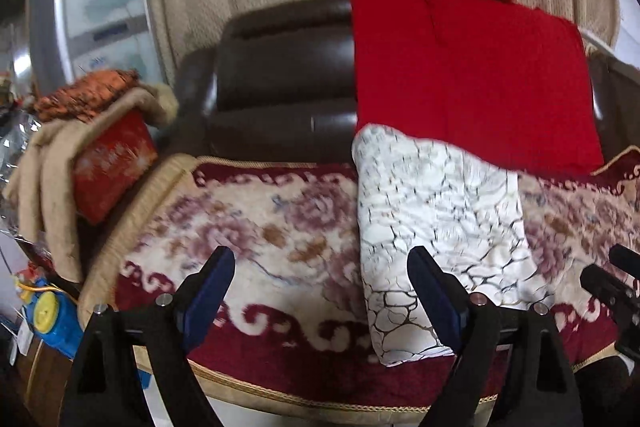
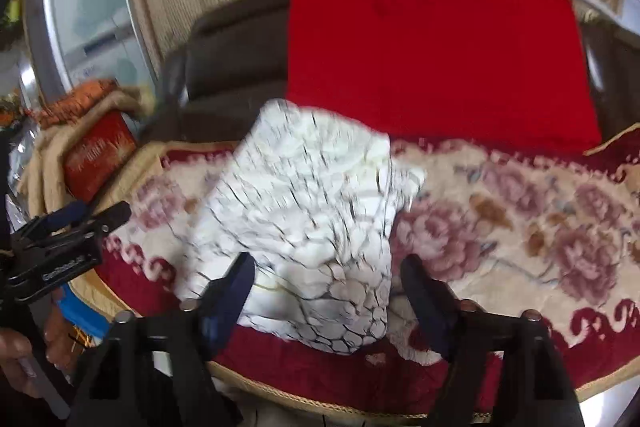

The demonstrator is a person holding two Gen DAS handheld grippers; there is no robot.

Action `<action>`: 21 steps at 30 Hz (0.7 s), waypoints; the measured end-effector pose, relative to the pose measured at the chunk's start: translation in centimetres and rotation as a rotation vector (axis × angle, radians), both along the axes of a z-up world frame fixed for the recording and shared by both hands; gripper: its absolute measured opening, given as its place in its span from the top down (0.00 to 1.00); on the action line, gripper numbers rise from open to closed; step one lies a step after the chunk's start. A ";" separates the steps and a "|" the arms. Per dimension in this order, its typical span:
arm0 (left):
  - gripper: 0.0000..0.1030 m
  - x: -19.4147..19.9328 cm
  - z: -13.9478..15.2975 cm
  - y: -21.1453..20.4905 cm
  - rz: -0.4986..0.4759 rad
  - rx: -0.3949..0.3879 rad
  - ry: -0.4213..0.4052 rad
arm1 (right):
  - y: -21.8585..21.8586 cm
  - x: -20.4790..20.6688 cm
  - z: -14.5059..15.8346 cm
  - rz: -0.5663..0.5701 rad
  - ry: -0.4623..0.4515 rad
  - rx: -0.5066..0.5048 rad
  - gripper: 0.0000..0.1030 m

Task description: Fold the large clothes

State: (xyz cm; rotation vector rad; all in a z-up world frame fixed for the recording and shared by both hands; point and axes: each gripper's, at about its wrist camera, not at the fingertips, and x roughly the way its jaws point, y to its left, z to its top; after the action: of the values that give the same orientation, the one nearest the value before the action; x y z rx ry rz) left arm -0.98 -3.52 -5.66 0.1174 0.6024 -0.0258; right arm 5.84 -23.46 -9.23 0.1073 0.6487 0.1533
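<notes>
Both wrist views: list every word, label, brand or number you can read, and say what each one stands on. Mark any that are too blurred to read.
No text can be read with certainty.
Left gripper body, seen in the right wrist view: a line of white lettering, too small and blurred to read.
Red box: pale markings on its face, blurred; whether they are words or pattern cannot be told.
Fridge door: a small bluish mark low down, unreadable.

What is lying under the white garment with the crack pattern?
The white garment lies on a floral sofa cover of cream and dark red. Its far end overlaps the red cloth hanging over the backrest. The covered part of the sofa cover cannot be seen.
</notes>
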 end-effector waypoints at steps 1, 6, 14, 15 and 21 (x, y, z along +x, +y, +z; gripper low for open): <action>0.11 -0.6 0.7 0.2 0.005 0.001 -0.017 | 0.2 -0.5 0.6 0.005 -0.010 -0.016 0.23; 0.09 -3.3 3.5 0.9 0.016 0.003 -0.090 | 0.9 -3.1 3.0 0.002 -0.048 -0.027 0.23; 0.04 -7.4 7.1 1.8 0.039 0.001 -0.173 | 1.5 -6.4 5.6 -0.016 -0.068 -0.011 0.23; 0.03 -7.8 7.5 1.8 0.046 0.003 -0.183 | 1.6 -6.7 5.9 -0.020 -0.068 -0.009 0.23; 0.03 -9.8 9.4 2.3 0.086 0.000 -0.230 | 1.6 -9.0 7.7 -0.030 -0.080 0.002 0.23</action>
State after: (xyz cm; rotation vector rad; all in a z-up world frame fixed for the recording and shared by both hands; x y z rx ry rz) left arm -10.82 -1.26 3.78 0.0923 0.3775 0.0704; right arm -3.16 -21.82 -1.56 0.1125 0.5670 0.1288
